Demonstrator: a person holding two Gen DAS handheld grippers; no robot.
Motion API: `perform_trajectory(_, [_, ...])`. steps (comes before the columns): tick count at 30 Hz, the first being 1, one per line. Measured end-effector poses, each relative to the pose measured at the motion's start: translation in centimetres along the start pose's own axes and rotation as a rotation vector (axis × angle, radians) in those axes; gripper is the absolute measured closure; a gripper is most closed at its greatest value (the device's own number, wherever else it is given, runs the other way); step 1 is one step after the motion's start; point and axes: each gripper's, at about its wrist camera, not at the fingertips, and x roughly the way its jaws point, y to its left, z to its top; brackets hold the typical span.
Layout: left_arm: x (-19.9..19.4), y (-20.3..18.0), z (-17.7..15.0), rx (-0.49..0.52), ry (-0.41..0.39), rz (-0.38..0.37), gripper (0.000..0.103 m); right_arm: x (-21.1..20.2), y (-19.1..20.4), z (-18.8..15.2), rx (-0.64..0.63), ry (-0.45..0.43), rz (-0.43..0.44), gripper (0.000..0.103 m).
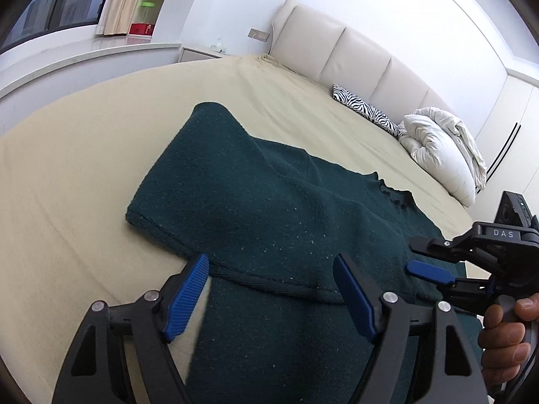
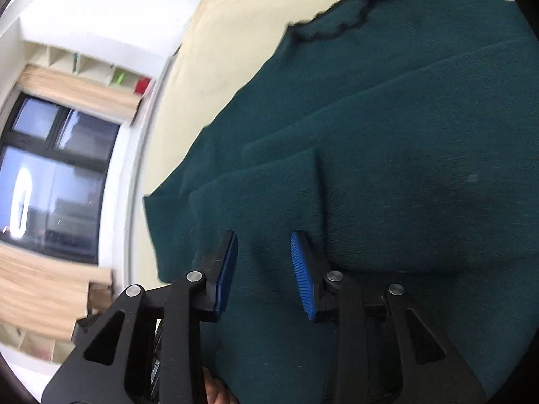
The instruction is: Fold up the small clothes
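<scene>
The green sweater [image 1: 269, 202] lies flat on the bed [image 1: 84, 185], partly folded: a sleeve or side panel is already laid over the body, and its folded edge [image 1: 276, 282] runs across just in front of the left hand-held gripper [image 1: 269, 296]. The long axis of the sweater goes from the near hem, below both tools, up toward the ruffled collar [image 1: 394, 192], which is at the far right in the left wrist view. The left hand-held gripper hangs over the near part of the sweater with its jaws wide apart; nothing is between the pads, only cloth below them. The right hand-held gripper [image 2: 262, 269] is on the right side of the sweater, held by a hand [image 1: 505, 333], and it looks to be lower and nearer to the cloth. Its jaws stand at a narrow gap, and knit is seen between the blue pads [image 2: 303, 276], but whether they already pinch a layer cannot be told from here. The collar [image 2: 337, 23] lies far ahead of it. As a judgement, the coming fold turns on the near hem: both tools are at this end, so the cloth would travel away from them, toward the collar. A pillow [image 1: 444, 155] lies well apart, at the headboard.
</scene>
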Motion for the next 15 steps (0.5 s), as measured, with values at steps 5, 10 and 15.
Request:
perform_trajectory(5, [-0.6,0.1,-0.4,0.004,-0.002,0.007,0.024,-1.1,-1.4,0.0,0.045,-0.043,0.009,0.041])
perform_trajectory(10, [-0.6,0.1,-0.3,0.004,-0.002,0.009,0.024,0.4,-0.8,-0.1,0.027,0.017,0.04,0.041])
perform_trajectory(15, [-0.6,0.3,-0.3,-0.003,-0.003,0.001,0.024,1.2,0.6,0.1,-0.049,0.037,-0.014,0.072])
